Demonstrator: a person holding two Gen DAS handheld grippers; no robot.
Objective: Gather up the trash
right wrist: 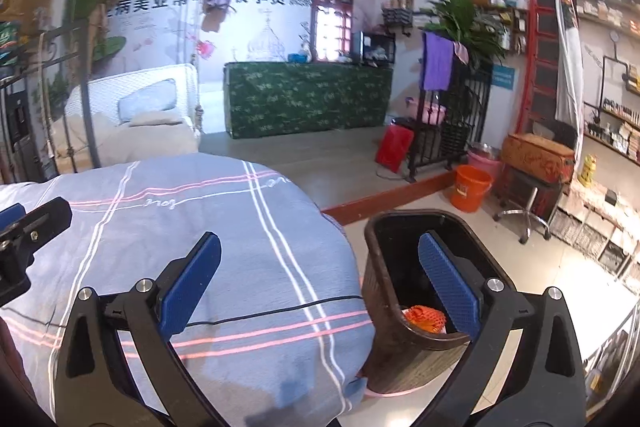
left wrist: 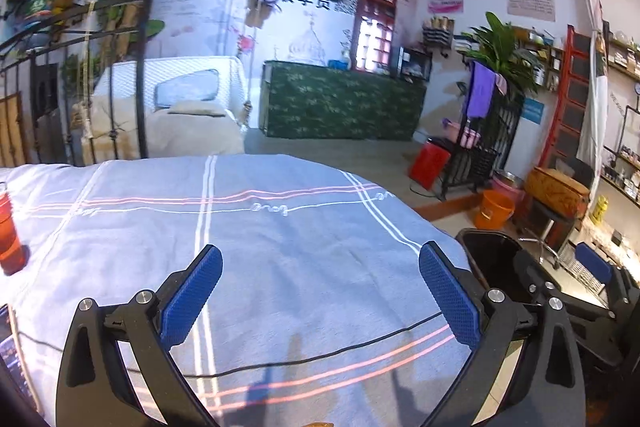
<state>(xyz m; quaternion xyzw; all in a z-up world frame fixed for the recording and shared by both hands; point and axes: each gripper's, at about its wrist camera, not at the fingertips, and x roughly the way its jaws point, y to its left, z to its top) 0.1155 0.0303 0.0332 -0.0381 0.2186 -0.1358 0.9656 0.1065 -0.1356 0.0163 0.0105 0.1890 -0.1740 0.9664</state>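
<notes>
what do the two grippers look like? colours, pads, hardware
Both match. The left gripper and the right gripper each have two black plastic arms in a V, with cut-out slots and round silver bolts at the joints. Each finger carries a long blue pad with a fine dotted grip texture and rounded ends. No markings show. The thin black cable lies on the cloth; nothing shows it joined to either gripper.

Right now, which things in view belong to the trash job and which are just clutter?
Job: bin; orange trash inside it; left gripper and right gripper, both open and holding nothing.
Clutter: black cable, red cup, orange bucket, stool.
</notes>
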